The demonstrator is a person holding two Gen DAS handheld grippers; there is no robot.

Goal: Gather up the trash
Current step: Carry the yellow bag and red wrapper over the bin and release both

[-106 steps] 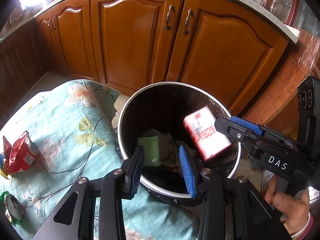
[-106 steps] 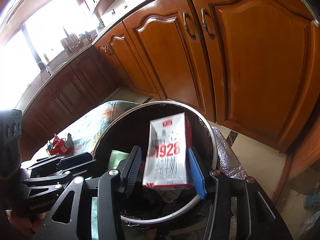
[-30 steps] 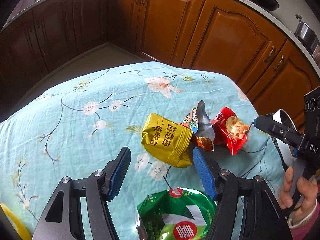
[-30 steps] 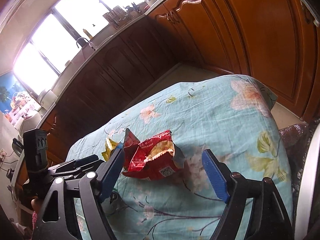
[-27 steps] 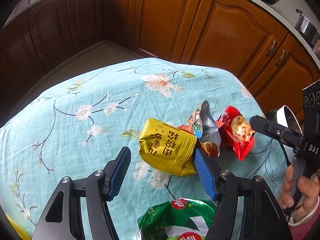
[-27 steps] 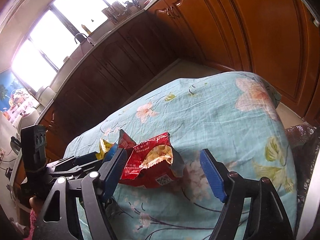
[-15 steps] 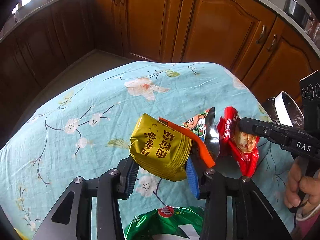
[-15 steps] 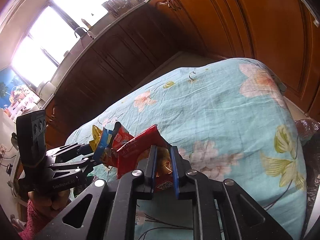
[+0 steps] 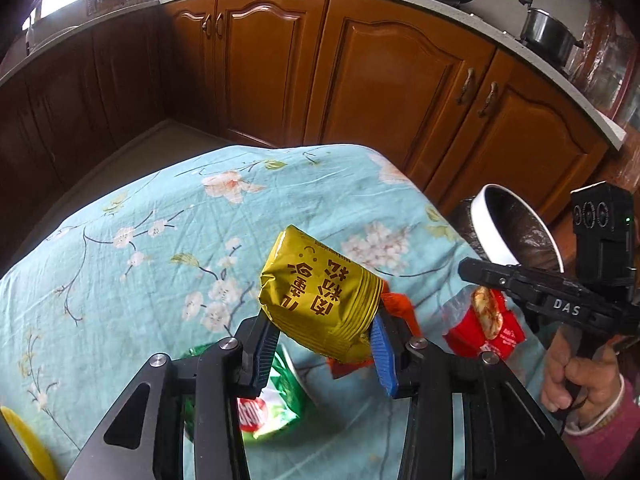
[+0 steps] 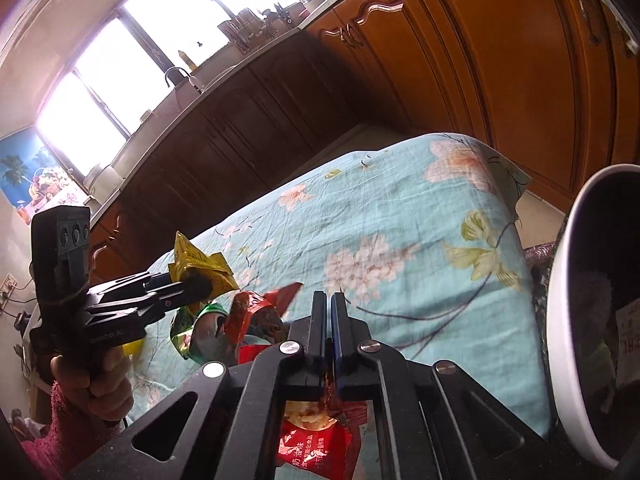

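My left gripper (image 9: 322,340) is shut on a yellow snack bag (image 9: 320,296) and holds it above the flowered tablecloth (image 9: 160,248). An orange wrapper (image 9: 396,308) shows just behind its right finger; I cannot tell if it is caught too. My right gripper (image 10: 331,308) is shut on the top edge of an open red snack bag (image 10: 316,440), which hangs below the fingers. The left wrist view shows that red bag (image 9: 486,320) dangling at the right. A green bag (image 9: 272,400) lies on the cloth under the left gripper. The white-rimmed trash bin (image 10: 560,320) stands by the table's right end.
Wooden kitchen cabinets (image 9: 392,80) run close behind the table and bin. A carton (image 10: 632,336) lies inside the bin. A yellow object (image 9: 20,440) sits at the table's near left corner. A person's hand in a pink sleeve (image 9: 580,384) grips the right tool.
Both grippers have shut, the left on the yellow bag and the right on the red bag. Both bags have come up off the cloth and moved toward the bin.
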